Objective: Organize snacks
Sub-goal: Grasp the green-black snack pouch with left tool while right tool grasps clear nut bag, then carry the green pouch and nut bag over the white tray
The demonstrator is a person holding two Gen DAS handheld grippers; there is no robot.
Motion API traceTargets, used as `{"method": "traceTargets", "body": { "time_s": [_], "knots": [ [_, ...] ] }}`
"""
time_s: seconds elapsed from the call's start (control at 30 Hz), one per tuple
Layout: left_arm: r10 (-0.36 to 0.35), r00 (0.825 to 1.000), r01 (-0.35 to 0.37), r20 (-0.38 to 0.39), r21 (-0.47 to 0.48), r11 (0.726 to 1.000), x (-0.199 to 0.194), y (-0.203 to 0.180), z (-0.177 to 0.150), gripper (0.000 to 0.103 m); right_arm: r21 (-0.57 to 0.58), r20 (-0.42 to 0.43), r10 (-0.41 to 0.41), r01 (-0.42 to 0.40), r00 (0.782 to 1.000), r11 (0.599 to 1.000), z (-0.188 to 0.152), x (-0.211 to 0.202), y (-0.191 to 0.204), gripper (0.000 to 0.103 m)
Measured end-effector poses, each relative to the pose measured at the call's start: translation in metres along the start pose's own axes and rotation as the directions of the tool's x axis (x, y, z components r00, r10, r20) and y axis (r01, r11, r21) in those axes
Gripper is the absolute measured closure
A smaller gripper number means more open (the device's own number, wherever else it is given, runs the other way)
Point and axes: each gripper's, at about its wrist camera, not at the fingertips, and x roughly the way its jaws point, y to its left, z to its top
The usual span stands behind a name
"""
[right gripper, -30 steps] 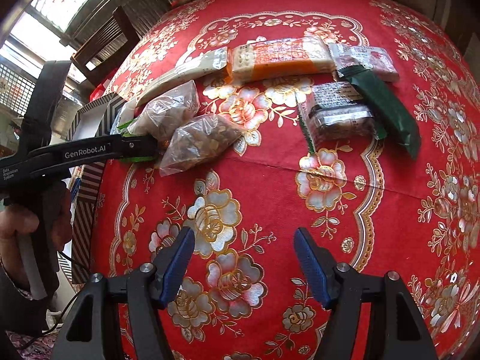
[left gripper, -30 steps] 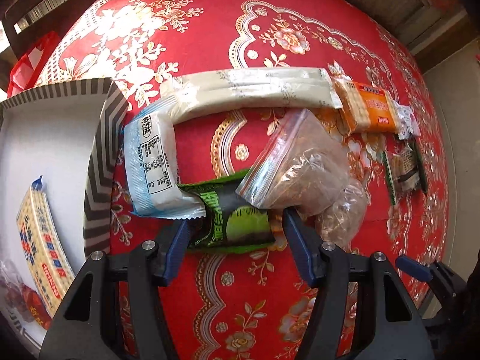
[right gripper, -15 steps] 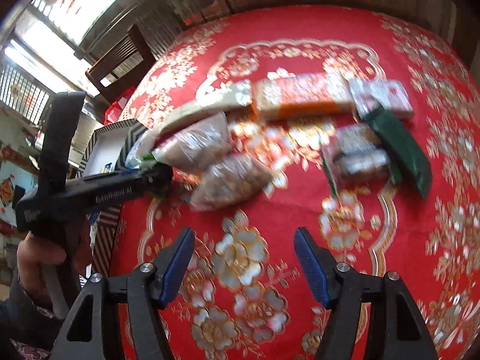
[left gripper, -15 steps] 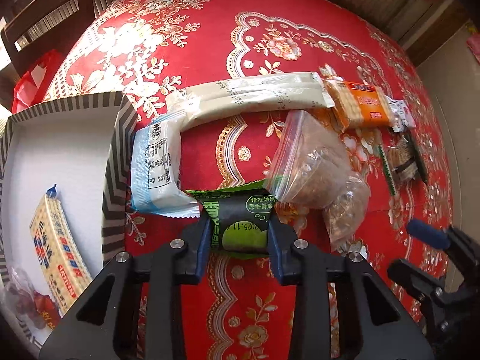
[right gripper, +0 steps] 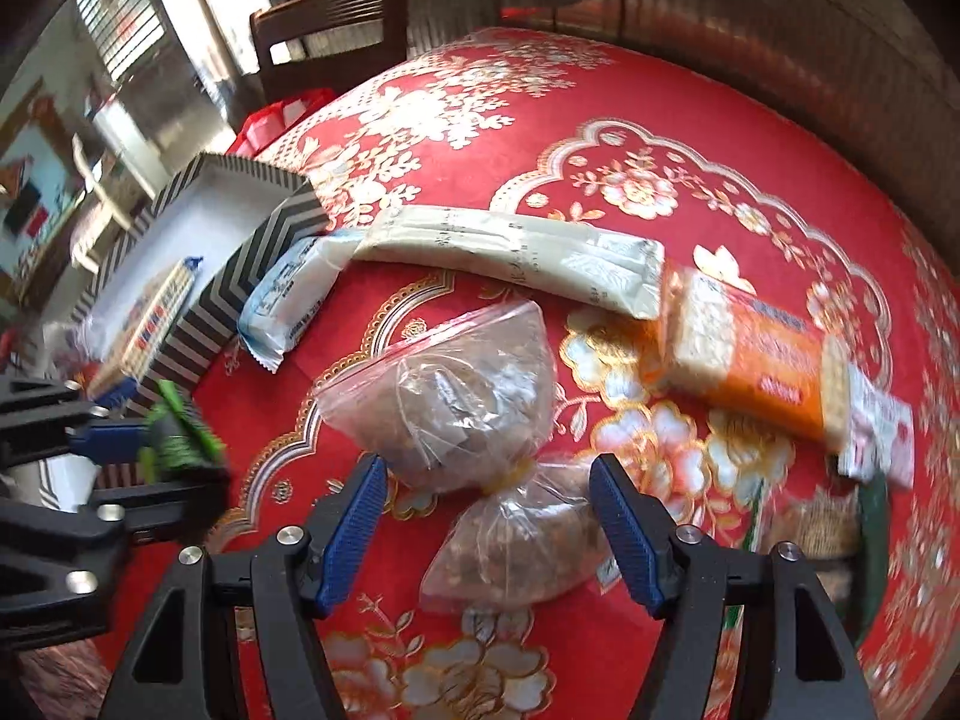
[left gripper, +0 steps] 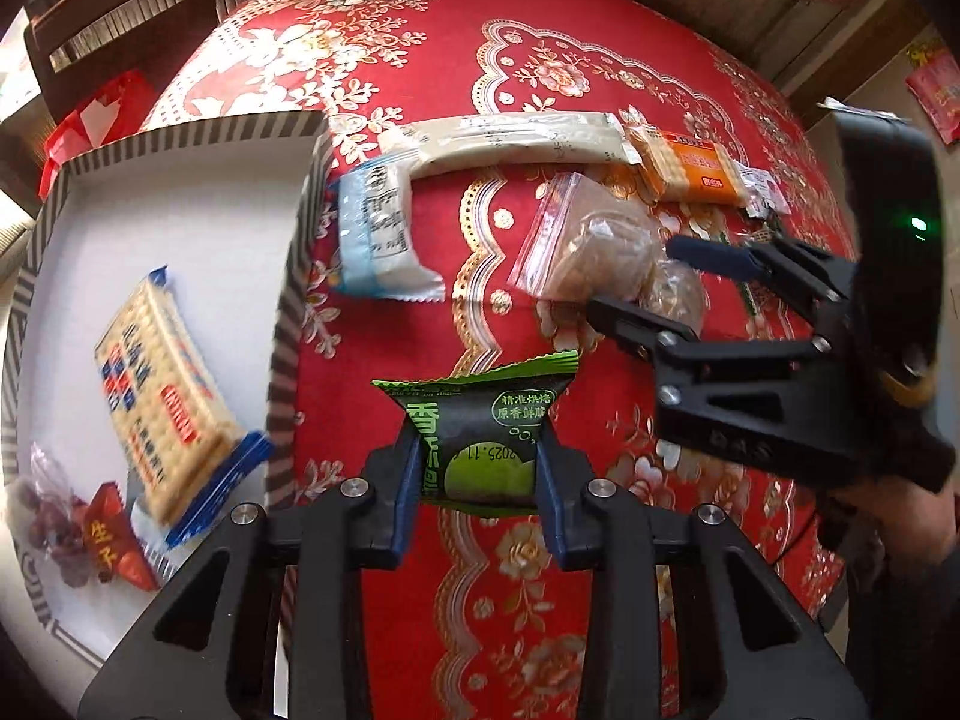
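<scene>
My left gripper (left gripper: 478, 480) is shut on a green snack packet (left gripper: 480, 438) and holds it above the red tablecloth, just right of the striped box (left gripper: 294, 300). The packet also shows in the right wrist view (right gripper: 180, 441). The box holds a cracker pack (left gripper: 162, 396) and a small red packet (left gripper: 111, 543). My right gripper (right gripper: 489, 534) is open over two clear bags of nuts (right gripper: 456, 402) (right gripper: 516, 546). It also shows in the left wrist view (left gripper: 636, 282).
On the table lie a blue-white packet (left gripper: 378, 234), a long beige pack (left gripper: 516, 141), an orange cracker pack (left gripper: 690, 171), and small packets (right gripper: 864, 480) at the right. A wooden chair (right gripper: 330, 18) stands behind the table.
My left gripper has lifted the green packet off the table and pulled it back toward the box. My right gripper has moved forward and left to the nut bags.
</scene>
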Motion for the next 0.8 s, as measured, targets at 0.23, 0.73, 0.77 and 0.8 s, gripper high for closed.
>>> {"method": "traceTargets", "body": {
  "time_s": [0.23,0.73,0.77,0.8],
  "knots": [
    [0.008,1.0,-0.008,-0.009,-0.023,1.0,-0.004,0.007,-0.009,0.071,-0.018,0.033,0.048,-0.047,0.998,0.999,0.009,0.018,0.005,0.033],
    [-0.011,1.0,0.011,0.013,-0.015,1.0,-0.016,0.005,-0.005,0.071,0.19,0.16,0.135,-0.165,0.978,0.968,-0.009,-0.045,-0.004,0.063],
    [-0.011,1.0,0.011,0.017,-0.015,1.0,-0.017,0.005,-0.005,0.071,0.186,0.165,0.128,-0.158,0.978,0.97,-0.009,-0.05,-0.001,0.063],
    [-0.011,1.0,0.012,0.022,-0.016,1.0,-0.019,0.006,-0.006,0.071,0.182,0.171,0.123,-0.154,0.978,0.971,-0.01,-0.054,0.001,0.063]
  ]
}}
